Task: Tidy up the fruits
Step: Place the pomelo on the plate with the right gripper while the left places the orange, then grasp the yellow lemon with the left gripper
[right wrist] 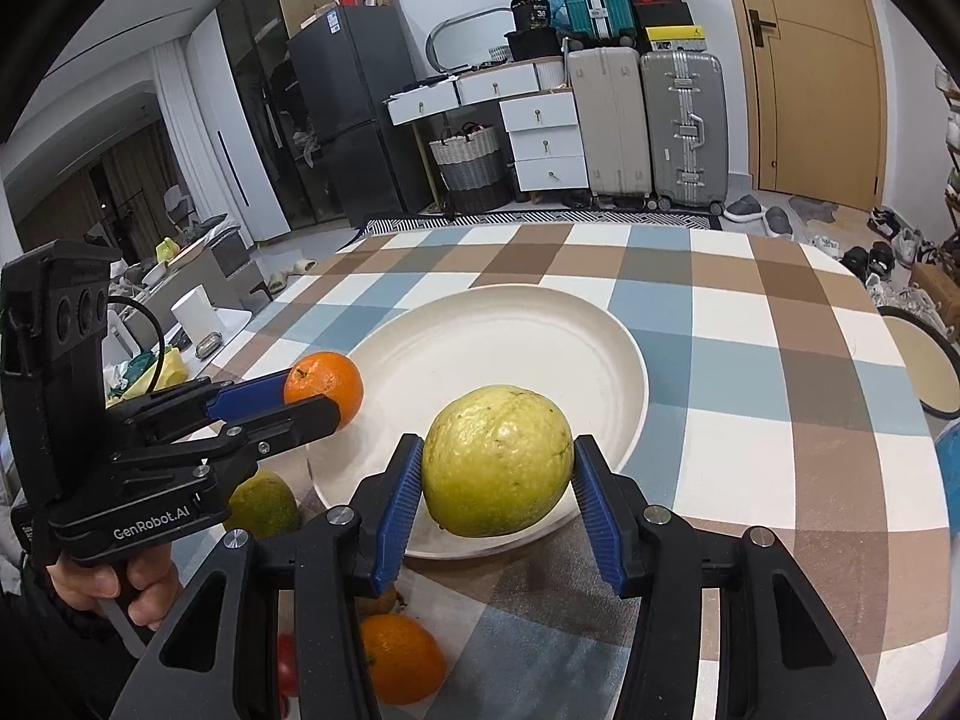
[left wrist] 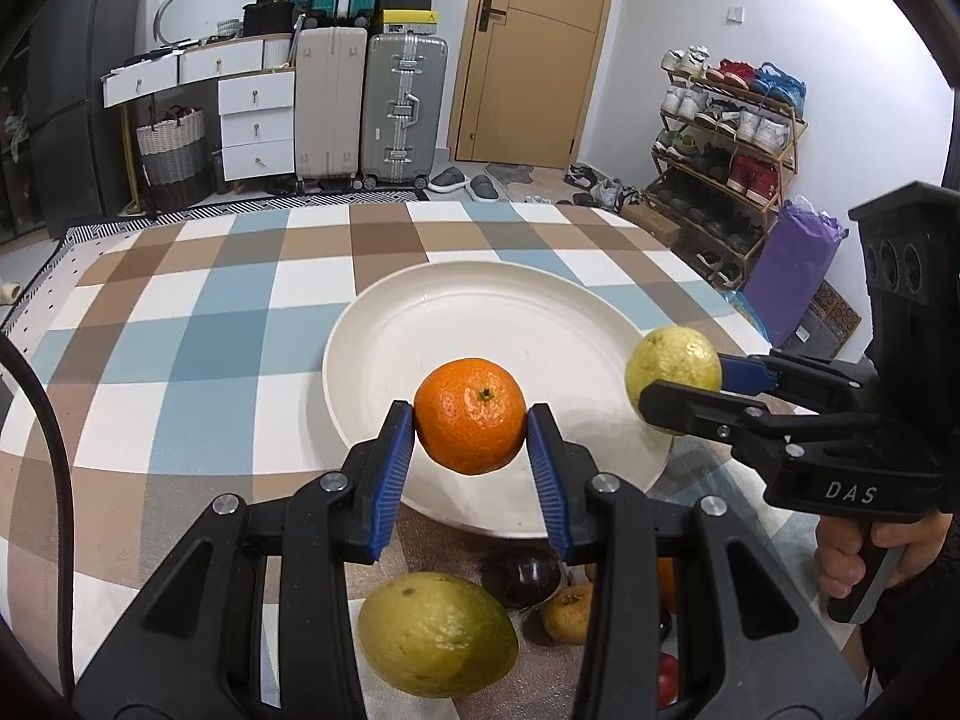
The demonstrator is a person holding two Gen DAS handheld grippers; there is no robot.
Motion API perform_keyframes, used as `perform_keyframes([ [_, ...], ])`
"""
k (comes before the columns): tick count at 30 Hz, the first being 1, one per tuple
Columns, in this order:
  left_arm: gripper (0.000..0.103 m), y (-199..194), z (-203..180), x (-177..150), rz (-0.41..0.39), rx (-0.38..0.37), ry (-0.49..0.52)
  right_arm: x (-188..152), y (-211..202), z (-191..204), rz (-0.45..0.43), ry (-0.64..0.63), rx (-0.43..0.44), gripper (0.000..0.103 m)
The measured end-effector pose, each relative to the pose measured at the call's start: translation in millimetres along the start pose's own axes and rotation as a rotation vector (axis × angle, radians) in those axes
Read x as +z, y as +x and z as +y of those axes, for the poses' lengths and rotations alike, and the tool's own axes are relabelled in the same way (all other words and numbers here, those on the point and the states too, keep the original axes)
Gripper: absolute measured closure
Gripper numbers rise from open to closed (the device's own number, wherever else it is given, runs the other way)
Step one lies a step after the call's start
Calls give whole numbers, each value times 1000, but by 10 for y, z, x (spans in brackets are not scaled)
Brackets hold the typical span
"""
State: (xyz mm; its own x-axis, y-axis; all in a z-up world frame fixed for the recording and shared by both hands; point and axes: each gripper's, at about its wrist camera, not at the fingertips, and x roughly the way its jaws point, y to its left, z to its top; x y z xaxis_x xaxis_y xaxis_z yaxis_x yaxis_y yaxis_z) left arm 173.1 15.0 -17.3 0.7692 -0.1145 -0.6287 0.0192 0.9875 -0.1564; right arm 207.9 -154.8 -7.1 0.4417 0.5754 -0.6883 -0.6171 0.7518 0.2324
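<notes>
My left gripper [left wrist: 470,420] is shut on an orange tangerine [left wrist: 469,414], held above the near rim of a large white plate [left wrist: 480,312]. My right gripper [right wrist: 497,468] is shut on a yellow-green guava [right wrist: 497,461] over the plate's [right wrist: 498,336] near edge. Each gripper shows in the other's view: the right one [left wrist: 678,396] with its guava [left wrist: 672,369] at the plate's right rim, the left one [right wrist: 312,396] with its tangerine [right wrist: 324,387] at the left rim. A hand [right wrist: 114,588] grips each handle.
Loose fruit lies on the checked tablecloth [left wrist: 180,360] near me: a green-yellow fruit [left wrist: 435,639], a dark purple one [left wrist: 522,576], a small brownish one [left wrist: 567,612], an orange [right wrist: 402,657], something red [right wrist: 287,660]. A second dish [right wrist: 924,360] sits at the table's right edge.
</notes>
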Motion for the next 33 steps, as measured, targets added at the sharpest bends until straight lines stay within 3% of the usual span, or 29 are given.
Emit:
perform_keyframes([
  [9,67,61,-18,-38,7,32,18,-49,132,-8,26,4,-10,52],
  [24,66,20,-83,-64,4,51,55,-67,81,-22,-18,-5,-42,51],
  [26,61,-21,-69,-71,-4,53,50,-67,70,-9,-22,-11,-50,50],
  [30,37,-131,-37,-86,-22,64,39,-89,25,7,-29,-19,-63,40],
  [33,18,-228,-4,-86,-32,75,19,-105,-26,23,-33,-23,-66,23],
])
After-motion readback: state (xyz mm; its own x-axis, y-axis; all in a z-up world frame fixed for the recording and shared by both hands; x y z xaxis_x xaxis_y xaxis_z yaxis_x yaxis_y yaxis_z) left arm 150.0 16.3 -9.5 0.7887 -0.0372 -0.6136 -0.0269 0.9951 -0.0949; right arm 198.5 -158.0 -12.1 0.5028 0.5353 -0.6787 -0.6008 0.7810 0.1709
